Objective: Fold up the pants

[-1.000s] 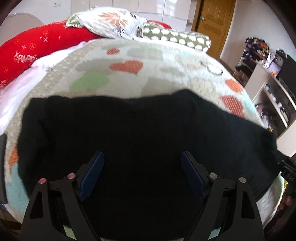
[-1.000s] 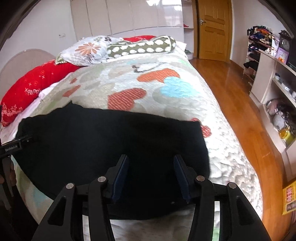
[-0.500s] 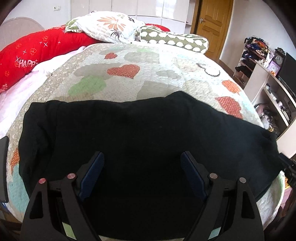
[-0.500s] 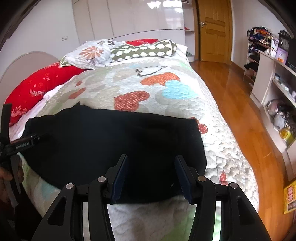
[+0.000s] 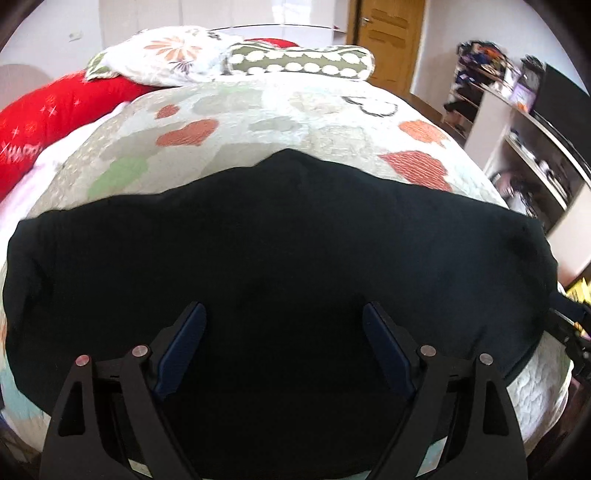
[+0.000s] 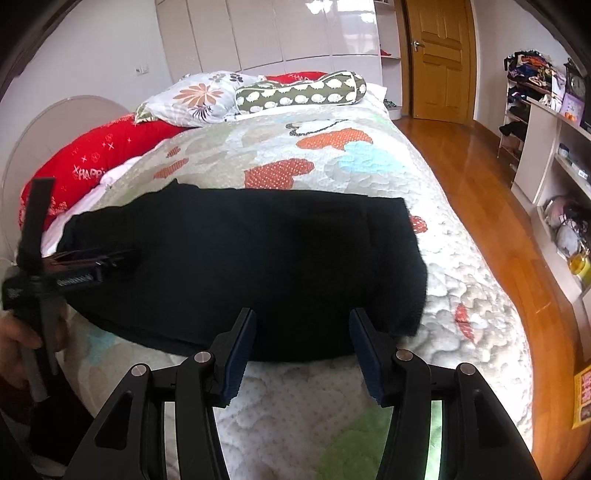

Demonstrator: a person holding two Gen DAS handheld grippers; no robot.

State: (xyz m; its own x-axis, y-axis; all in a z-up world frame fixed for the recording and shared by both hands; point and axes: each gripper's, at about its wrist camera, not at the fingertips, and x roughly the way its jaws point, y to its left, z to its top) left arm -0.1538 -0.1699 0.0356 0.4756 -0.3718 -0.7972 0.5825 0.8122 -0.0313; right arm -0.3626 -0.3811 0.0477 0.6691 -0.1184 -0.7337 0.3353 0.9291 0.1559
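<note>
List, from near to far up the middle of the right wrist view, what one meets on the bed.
right gripper → black pants → heart-patterned quilt → green dotted bolster pillow

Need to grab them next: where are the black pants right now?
The black pants lie flat across the near end of the heart-patterned quilt, in both views.

Bright, even daylight fills both views. The glossy wardrobe doors (image 6: 295, 33) and wooden floor (image 6: 476, 162) show glare. The left wrist view is blurred at its right. Fisheye edges bend strongly, with dark corners.
</note>
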